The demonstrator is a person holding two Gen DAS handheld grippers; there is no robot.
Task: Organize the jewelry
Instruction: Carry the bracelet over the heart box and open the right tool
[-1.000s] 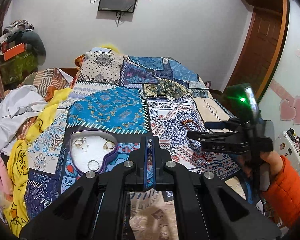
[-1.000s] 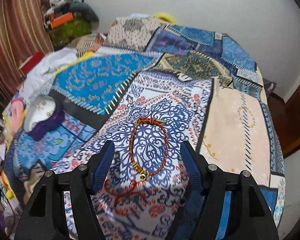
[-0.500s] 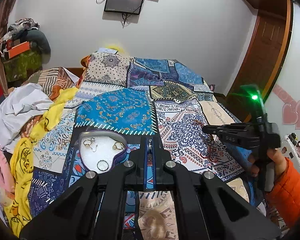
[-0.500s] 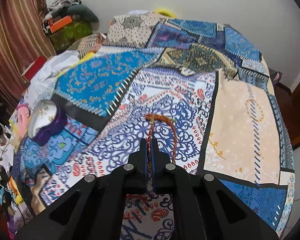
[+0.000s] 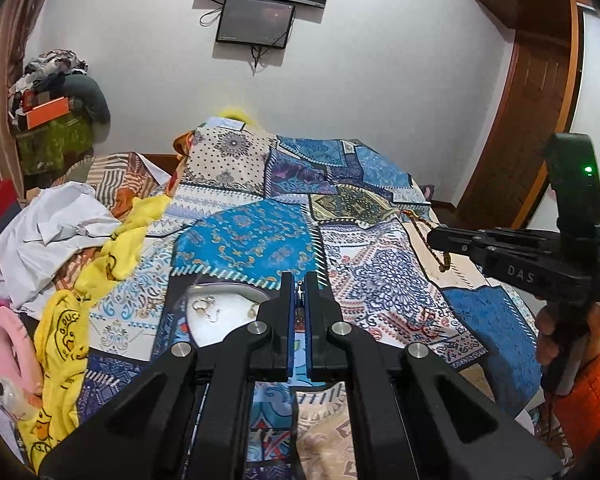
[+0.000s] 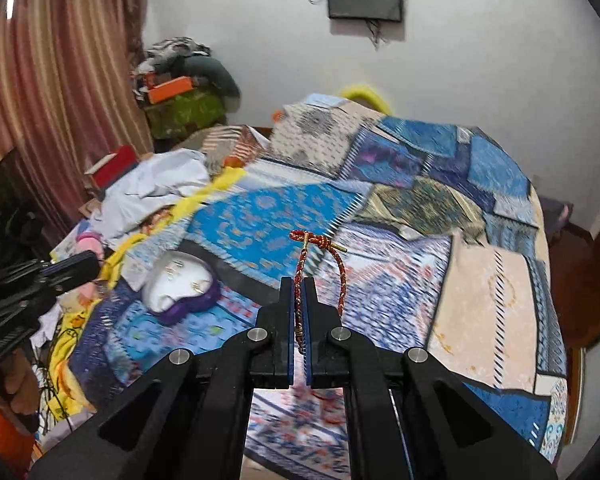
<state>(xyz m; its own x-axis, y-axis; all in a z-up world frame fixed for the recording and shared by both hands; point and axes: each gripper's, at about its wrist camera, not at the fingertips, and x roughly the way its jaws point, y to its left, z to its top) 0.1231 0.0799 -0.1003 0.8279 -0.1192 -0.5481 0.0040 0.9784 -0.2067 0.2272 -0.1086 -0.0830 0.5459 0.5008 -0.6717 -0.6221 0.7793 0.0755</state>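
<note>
I've got the right gripper [image 6: 299, 280] clamped on the red bracelet [image 6: 342, 270], frame centre; left gripper [image 5: 299, 280] pinched on a small silver piece [image 5: 299, 292].

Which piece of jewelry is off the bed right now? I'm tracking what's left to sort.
The red-and-gold braided bracelet, clamped in the right gripper and hanging above the quilt. The small rings lie in the white tray.

right gripper [image 6: 299, 292] jaws pinch a red braided bracelet [image 6: 340, 276] (gold clasp) above the patchwork bedspread [image 6: 488, 292].
</note>
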